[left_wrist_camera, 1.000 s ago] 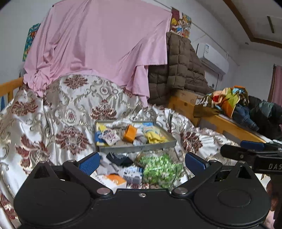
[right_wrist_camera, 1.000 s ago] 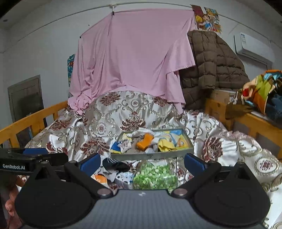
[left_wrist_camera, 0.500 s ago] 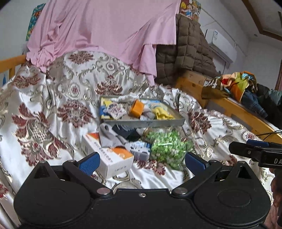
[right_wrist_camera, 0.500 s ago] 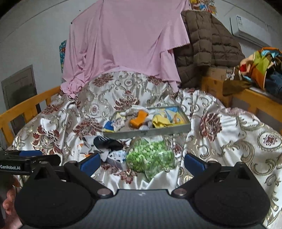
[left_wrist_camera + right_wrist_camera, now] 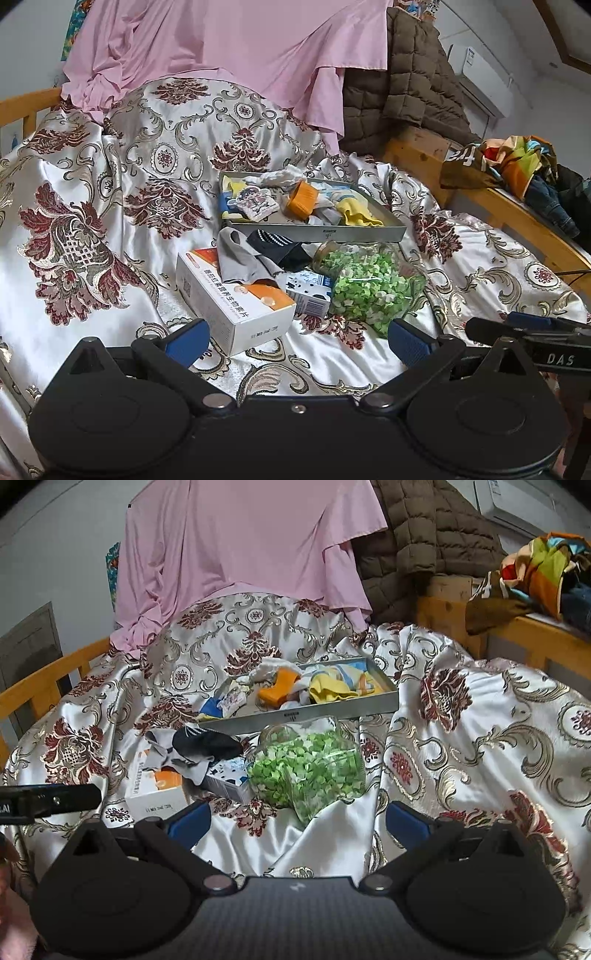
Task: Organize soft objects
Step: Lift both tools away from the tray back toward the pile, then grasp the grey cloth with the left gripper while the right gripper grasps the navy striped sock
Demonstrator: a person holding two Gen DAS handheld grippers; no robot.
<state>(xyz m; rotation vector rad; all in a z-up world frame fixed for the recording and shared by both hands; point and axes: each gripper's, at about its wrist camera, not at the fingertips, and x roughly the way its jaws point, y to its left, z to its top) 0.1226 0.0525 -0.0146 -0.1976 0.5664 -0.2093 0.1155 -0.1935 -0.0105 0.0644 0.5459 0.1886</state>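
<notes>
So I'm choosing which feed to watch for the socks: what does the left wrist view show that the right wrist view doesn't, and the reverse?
Only the left wrist view shows the white and orange box nearly whole, with the grey sock draped over its far end.

Only the right wrist view shows the bare bedspread to the right of the jar.

Both show the metal tray of small soft items, the black sock in front of it, the jar of green pieces, and both grippers, left and right, open and empty.
</notes>
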